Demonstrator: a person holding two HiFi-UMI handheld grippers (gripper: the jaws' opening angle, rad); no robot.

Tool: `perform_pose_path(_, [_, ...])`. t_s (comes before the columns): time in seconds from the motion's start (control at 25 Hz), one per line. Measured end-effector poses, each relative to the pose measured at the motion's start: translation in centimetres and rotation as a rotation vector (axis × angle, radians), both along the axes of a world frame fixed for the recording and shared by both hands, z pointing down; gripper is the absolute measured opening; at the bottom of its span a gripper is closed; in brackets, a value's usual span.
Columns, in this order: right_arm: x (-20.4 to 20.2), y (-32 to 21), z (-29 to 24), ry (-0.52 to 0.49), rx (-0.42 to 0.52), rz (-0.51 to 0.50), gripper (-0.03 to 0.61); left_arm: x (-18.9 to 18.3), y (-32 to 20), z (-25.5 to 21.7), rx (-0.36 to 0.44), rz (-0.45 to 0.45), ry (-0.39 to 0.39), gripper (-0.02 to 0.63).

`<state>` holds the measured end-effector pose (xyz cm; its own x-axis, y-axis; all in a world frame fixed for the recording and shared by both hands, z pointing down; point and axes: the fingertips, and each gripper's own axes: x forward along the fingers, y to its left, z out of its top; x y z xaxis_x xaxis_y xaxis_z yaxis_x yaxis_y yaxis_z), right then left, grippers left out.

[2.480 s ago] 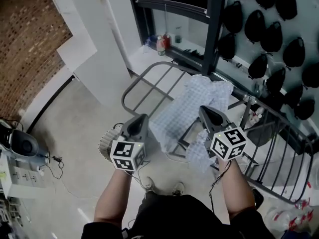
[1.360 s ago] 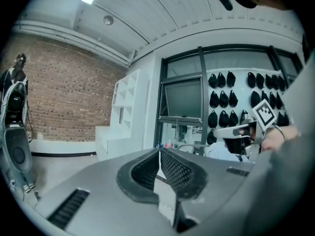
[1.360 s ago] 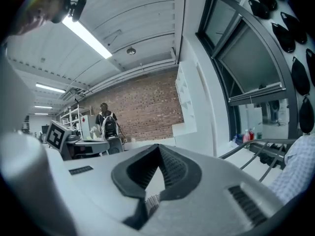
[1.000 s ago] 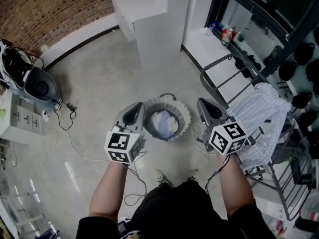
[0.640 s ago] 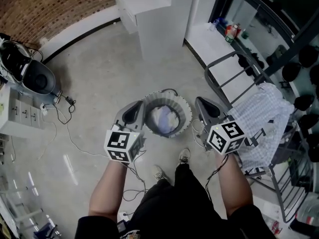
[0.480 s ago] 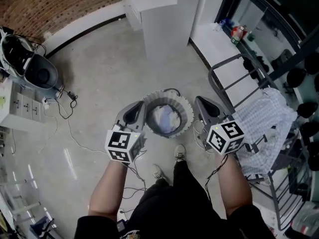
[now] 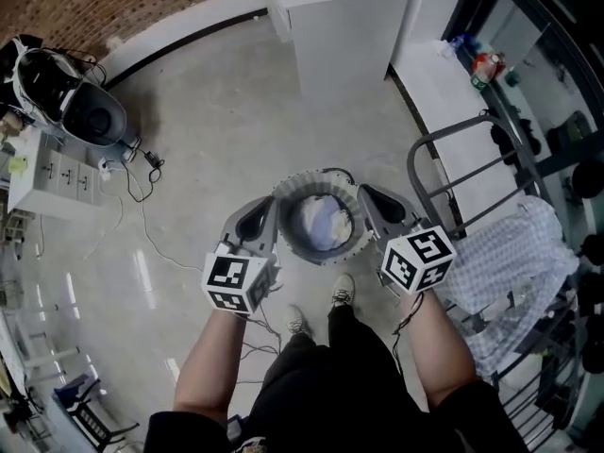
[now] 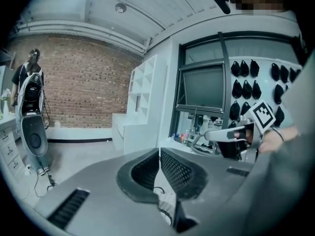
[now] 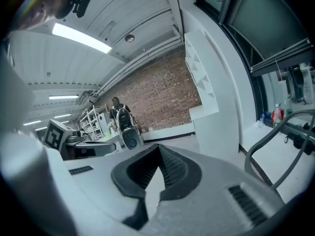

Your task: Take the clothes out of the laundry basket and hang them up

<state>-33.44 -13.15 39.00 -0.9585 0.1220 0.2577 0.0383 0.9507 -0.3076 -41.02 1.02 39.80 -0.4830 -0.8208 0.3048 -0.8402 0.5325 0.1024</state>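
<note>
I hold my left hand-held gripper (image 7: 271,208) just beside the left rim of the laundry basket (image 7: 316,257) in the middle of the head view. Its jaws are pressed together with nothing between them (its own view shows the ribbed pads meeting). My right hand-held gripper (image 7: 364,194) shows just beside the basket's right rim, its jaws likewise pressed together and empty.

The basket stands on the floor (image 7: 208,130) just ahead of my shoes (image 7: 343,291), and a pale bundle of clothes (image 7: 327,223) lies inside it. At the right of the frame a checked cloth (image 7: 514,258) hangs over a grey drying rack (image 7: 444,154). A white cabinet (image 7: 344,22) stands at the top. At the upper left is a grey machine (image 7: 90,116), with cables (image 7: 142,182) trailing across the floor beside it.
</note>
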Motion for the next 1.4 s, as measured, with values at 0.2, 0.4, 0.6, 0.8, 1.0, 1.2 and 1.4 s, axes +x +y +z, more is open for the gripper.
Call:
perform_pose_path(0.2, [-1.6,-0.9,2.2,0.027,-0.041,-0.075,0.005,-0.2,-1.2,1.0,-0.028,-0.065,0.006,0.012])
perform_pose_path(0.4, [-2.5,-0.7,5.2,0.053,-0.076,-0.102,0.005,-0.3,-1.2,2.7,-0.044,-0.097,0.011,0.012])
perform_pose_path(0.6, [-3.2,-0.6,7.8,0.083,-0.083,-0.106,0.005,-0.8,-0.9,4.6,-0.056,-0.099,0.012,0.014])
perform_pose_path(0.8, [-4.1,-0.8,10.2,0.095,-0.070,-0.078,0.005,-1.5,-0.8,7.3,-0.052,-0.073,0.023,0.014])
perform_pose_path(1.0, [-5.3,-1.9,13.3,0.098,-0.070,-0.021,0.005,-2.2,-1.3,10.8,-0.054,-0.026,0.032,0.014])
perform_pose_path(1.2, [-6.4,-1.8,16.7,0.101,-0.070,0.015,0.006,-3.1,-1.1,14.2,-0.046,0.008,0.033,0.014])
perform_pose_path(1.4, [-7.6,-1.4,21.7,0.125,-0.090,0.045,0.006,-4.4,-1.0,18.8,-0.039,0.020,0.064,0.014])
